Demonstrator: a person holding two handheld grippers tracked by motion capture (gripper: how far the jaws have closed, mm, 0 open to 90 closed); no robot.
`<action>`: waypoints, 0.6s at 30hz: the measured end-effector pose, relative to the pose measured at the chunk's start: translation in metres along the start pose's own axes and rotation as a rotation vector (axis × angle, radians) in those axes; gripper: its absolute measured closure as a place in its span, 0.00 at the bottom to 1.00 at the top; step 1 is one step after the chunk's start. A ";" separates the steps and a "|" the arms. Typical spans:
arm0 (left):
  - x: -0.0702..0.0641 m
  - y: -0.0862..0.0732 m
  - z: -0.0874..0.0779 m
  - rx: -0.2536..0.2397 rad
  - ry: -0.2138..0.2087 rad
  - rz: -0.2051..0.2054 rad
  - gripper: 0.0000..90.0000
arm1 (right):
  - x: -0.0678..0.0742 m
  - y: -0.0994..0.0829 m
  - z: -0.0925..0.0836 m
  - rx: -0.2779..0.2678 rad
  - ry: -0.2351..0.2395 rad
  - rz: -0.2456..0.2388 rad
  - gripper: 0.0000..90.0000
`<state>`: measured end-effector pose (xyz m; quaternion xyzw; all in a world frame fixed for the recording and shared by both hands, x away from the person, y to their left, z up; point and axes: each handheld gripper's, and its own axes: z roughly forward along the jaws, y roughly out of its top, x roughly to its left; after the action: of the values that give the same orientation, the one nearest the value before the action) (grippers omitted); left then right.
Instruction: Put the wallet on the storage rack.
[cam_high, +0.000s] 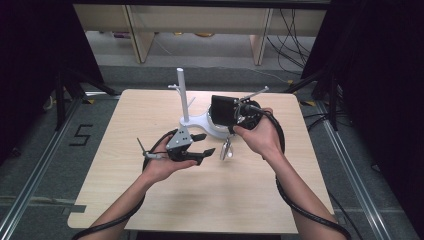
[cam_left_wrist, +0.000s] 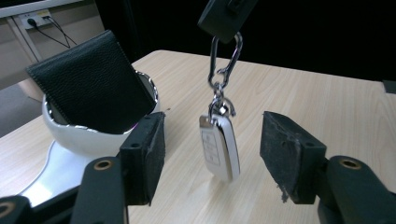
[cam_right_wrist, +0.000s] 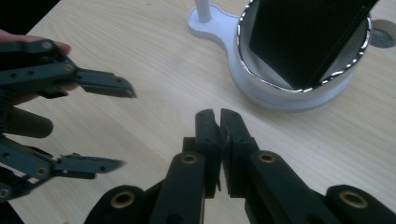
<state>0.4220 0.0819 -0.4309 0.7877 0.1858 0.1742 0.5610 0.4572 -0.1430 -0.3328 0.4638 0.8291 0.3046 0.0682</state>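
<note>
Your right gripper (cam_high: 231, 131) has its fingers pinched tight on a silver carabiner (cam_left_wrist: 225, 56), and a glossy white key fob (cam_left_wrist: 219, 147) hangs from it at the centre of the left gripper view, just above the pale wood-grain bench (cam_high: 150, 200). Your left gripper (cam_left_wrist: 212, 154) sits with its fingers spread wide, foam pads either side of the fob, touching nothing. Upper left in that view, a grainy black leather wallet (cam_left_wrist: 91, 81) stands tilted in a round white bowl (cam_left_wrist: 79, 137) on a white stand with a slim post (cam_high: 182, 92).
</note>
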 end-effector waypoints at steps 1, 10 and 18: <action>0.000 0.001 0.002 -0.004 0.003 -0.001 0.46 | 0.002 0.000 0.000 0.002 -0.002 0.004 0.97; -0.006 0.007 0.014 -0.001 0.010 0.012 0.49 | 0.018 0.006 0.006 0.004 0.037 -0.024 0.97; -0.005 0.002 0.021 0.006 0.052 0.038 0.55 | 0.028 0.011 0.011 0.008 0.056 -0.039 0.97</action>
<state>0.4283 0.0620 -0.4352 0.7879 0.1859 0.2045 0.5502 0.4535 -0.1114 -0.3303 0.4392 0.8408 0.3126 0.0492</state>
